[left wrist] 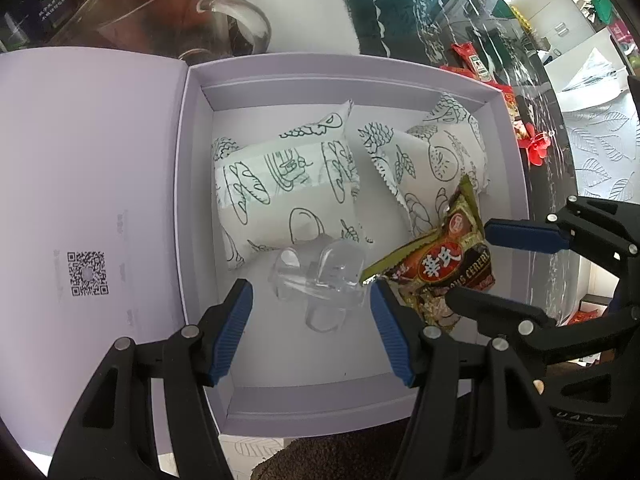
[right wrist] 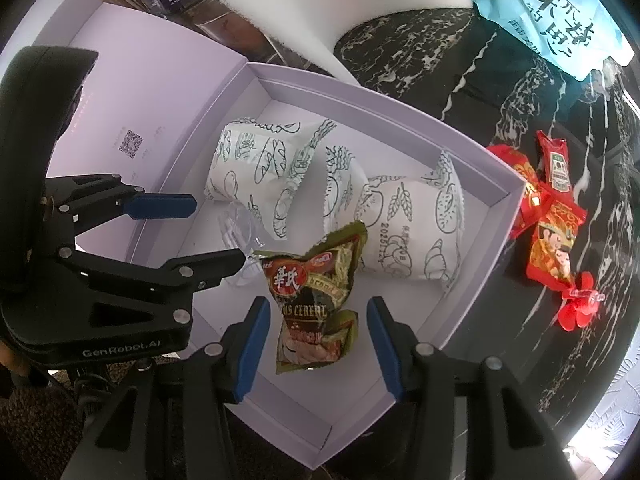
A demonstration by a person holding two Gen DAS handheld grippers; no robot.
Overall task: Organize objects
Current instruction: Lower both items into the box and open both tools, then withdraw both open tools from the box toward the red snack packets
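A: Where is the cereal packet (right wrist: 316, 300) lying right now?

B: It is resting inside the lilac box (right wrist: 472, 160), near the front right corner, partly leaning on one of the two white printed pouches (right wrist: 404, 224). Its long axis is running straight away from the right tool (right wrist: 316, 344), almost in line with the fingers.

A: Is the right tool pinching it?

B: No. The jaws are standing spread on either side of the packet's lower end, with a gap showing at each blue pad, so the packet is lying free.

A: And the left tool (left wrist: 312, 320)?

B: It is hanging spread over a clear plastic piece (left wrist: 320, 276) on the box floor, pinching nothing. In its view the packet is sitting just to the right of it, touching or nearly touching that clear piece; I cannot tell which.

A: So what is left outside the box?

B: Red snack packets (right wrist: 548, 216) are lying on the dark marble table (right wrist: 420, 60), to the right of the box. The right tool is much the nearer one, so reaching them is looking like its job.
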